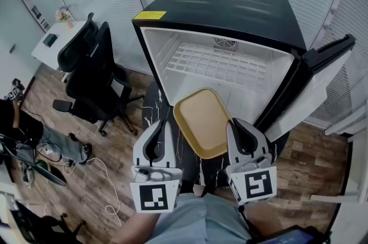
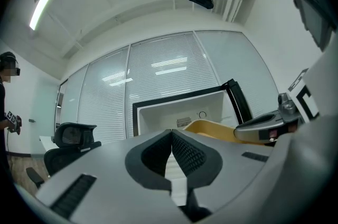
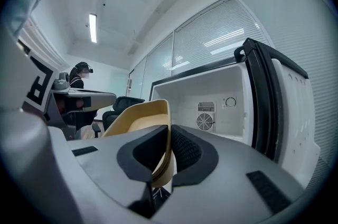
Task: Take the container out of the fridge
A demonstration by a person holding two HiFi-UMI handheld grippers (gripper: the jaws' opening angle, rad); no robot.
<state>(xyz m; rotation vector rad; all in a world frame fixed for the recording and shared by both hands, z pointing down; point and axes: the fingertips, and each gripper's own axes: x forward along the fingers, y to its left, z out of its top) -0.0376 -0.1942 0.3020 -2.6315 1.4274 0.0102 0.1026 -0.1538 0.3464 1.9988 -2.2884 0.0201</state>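
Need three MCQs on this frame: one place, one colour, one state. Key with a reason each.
1. Where is the container relative to the fridge? A on top of it; B at its open front; C behind it.
2. Container colour? A yellow; B blue; C green.
3. Right gripper fingers? A wide apart, empty; B shut on the door; C shut on the container's rim.
Key: 1 B, the head view shows it before the open compartment. 2 A, it is yellow in every view. 3 C, the right gripper view shows the rim pinched between them.
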